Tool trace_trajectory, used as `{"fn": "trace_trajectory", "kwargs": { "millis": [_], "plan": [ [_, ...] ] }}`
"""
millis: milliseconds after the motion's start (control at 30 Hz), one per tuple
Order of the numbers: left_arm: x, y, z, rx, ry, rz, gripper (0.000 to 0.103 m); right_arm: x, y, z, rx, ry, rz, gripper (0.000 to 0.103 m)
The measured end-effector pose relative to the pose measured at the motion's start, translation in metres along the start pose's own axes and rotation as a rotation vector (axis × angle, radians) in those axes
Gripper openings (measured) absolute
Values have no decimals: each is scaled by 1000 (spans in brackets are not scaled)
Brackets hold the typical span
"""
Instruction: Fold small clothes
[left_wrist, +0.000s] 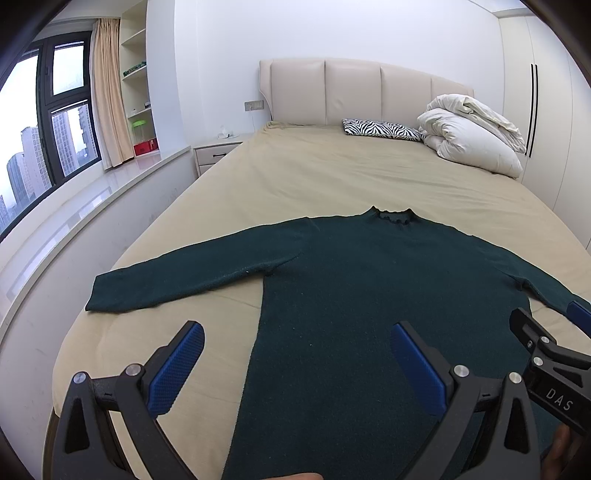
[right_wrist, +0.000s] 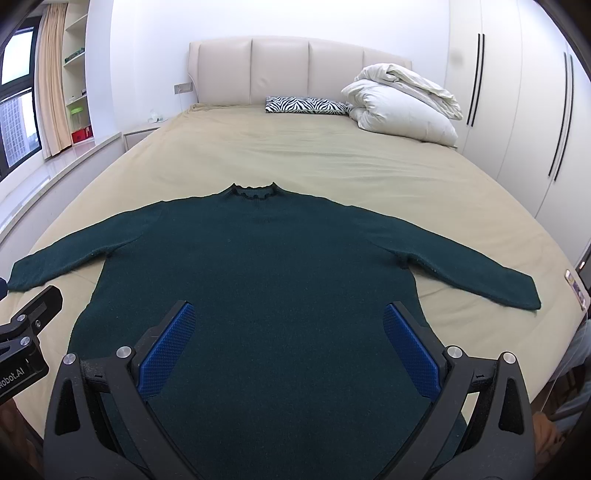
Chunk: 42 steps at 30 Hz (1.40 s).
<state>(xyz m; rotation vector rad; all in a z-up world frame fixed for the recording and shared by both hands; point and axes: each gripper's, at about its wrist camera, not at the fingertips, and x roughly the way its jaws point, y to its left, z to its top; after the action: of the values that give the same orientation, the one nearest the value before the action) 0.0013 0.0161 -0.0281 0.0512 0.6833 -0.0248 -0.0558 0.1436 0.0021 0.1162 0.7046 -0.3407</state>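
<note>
1. Left-wrist view, nearest: the left gripper (left_wrist: 297, 363) has its jaws spread wide, blue ribbed pads (left_wrist: 176, 369) facing each other with nothing between them; it hangs above the sweater's lower left edge, one finger over bare sheet, the other over the knit.
2. Right-wrist view, nearest: the right gripper (right_wrist: 290, 349) is likewise fully parted and holds nothing; both blue pads (right_wrist: 168, 349) sit over the sweater's lower body. Whether either tool touches the fabric cannot be told.
3. Dark green sweater (right_wrist: 258, 280): it lies flat, front up, on the near half of the bed, hem toward the grippers and collar away. The knit is fuzzy, uniform in colour and smooth, with no folds in the body.
4. Sleeves: the left sleeve (left_wrist: 177, 277) and right sleeve (right_wrist: 461, 266) stretch outward and slightly downward, cuffs resting on the sheet near the bed's edges.
5. Collar (right_wrist: 255, 192): a short raised neck with a wavy, ruffled rim.
6. Beige bed sheet (right_wrist: 295, 147): lightly wrinkled beyond the collar.
7. Farthest: a zebra-print pillow (right_wrist: 306, 105) and a folded white duvet (right_wrist: 402, 99) against the padded headboard (right_wrist: 280, 70).
</note>
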Motion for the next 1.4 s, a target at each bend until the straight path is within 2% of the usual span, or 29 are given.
{"fn": "trace_trajectory", "kwargs": {
  "millis": [567,667,700,767,867,967,1067,1167,1233,1300,1400],
  "plan": [
    [1,-9,-17,2,33,-11,103,7,-5,0,28,21,19,103],
    [-2,-15,-24,43,39,16,103,14,-24,-1,75,31,48,103],
    [-4,-21,-29,78,25,46,103,18,-35,-1,101,35,55,103],
    [-4,-29,-35,129,10,115,103,28,-66,-3,178,55,68,103],
    [3,-35,-38,175,3,194,103,47,-136,-10,370,91,108,103],
    [5,-39,-32,206,-29,204,103,63,-219,-24,580,91,112,103],
    [14,-43,-17,186,-17,131,103,78,-307,-47,811,74,92,103],
    [28,-43,-3,109,37,-31,103,95,-382,-74,1021,53,99,102],
    [39,-47,3,54,79,-106,103,106,-418,-91,1122,45,104,101],
    [51,-55,7,36,129,-139,103,119,-449,-104,1187,43,100,91],
    [67,-66,11,37,187,-160,103,133,-480,-109,1238,13,121,84]
  ]
}}
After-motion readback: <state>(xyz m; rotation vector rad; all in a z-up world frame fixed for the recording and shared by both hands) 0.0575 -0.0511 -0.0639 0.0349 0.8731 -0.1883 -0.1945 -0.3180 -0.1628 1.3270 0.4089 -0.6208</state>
